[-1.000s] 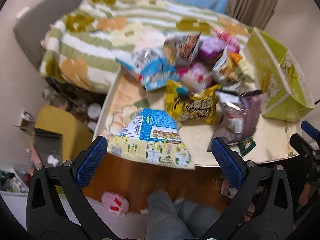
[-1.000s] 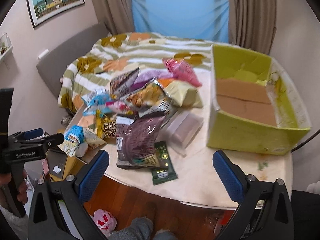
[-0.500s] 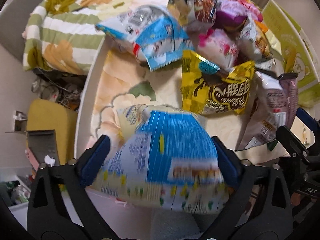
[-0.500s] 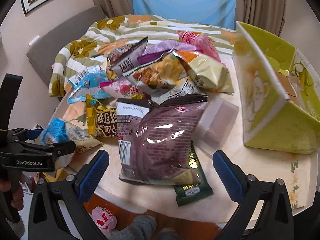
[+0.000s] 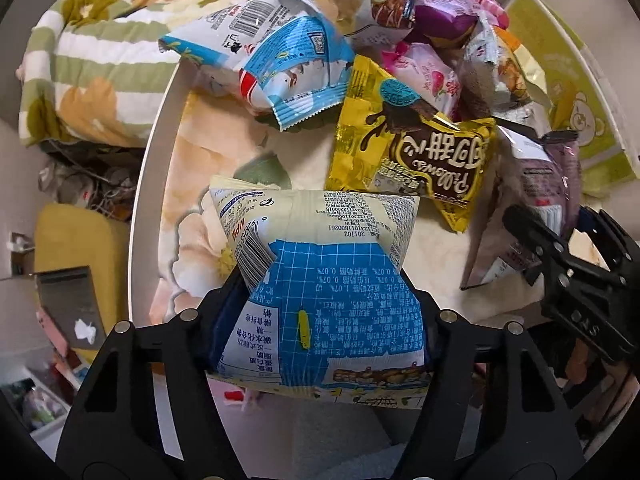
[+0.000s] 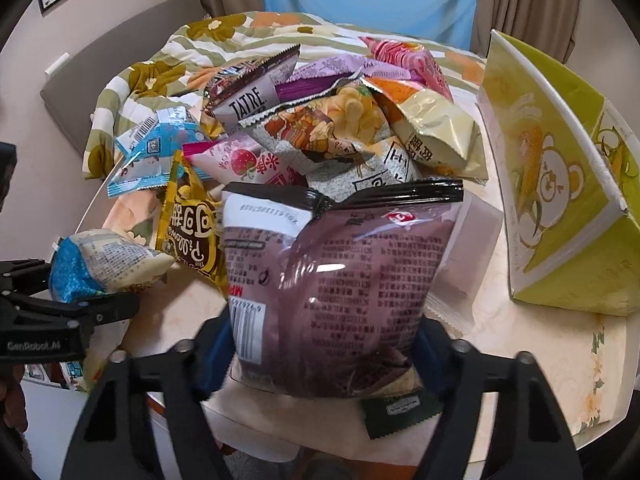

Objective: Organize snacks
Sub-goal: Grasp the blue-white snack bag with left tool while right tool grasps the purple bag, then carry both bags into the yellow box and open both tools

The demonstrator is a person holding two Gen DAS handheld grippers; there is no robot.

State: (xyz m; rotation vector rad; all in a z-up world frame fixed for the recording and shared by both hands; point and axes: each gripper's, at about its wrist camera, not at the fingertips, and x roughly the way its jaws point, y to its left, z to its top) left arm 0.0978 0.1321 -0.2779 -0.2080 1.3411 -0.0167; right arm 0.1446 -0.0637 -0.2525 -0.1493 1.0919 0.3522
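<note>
My left gripper (image 5: 320, 312) is shut on a cream and blue snack bag (image 5: 324, 280) at the near left edge of the round table (image 5: 200, 152); that bag also shows in the right wrist view (image 6: 100, 264). My right gripper (image 6: 324, 340) is shut on a purple snack bag (image 6: 340, 280) with a black top seal, also seen in the left wrist view (image 5: 532, 216). A heap of snack bags lies behind: a yellow chocolate bag (image 5: 408, 152), a light blue bag (image 5: 288, 68), a pink strawberry bag (image 6: 248, 164), a TATRE bag (image 6: 248, 100).
A yellow-green cardboard box (image 6: 560, 200) with a bear print stands at the table's right. A dark green sachet (image 6: 400, 412) and a clear plastic pack (image 6: 472, 252) lie under and beside the purple bag. A striped floral blanket (image 5: 92, 64) lies beyond the table.
Both grippers moved down to the table and closed: the left on the cream and blue bag, the right on the purple bag. Both were open a second ago.
</note>
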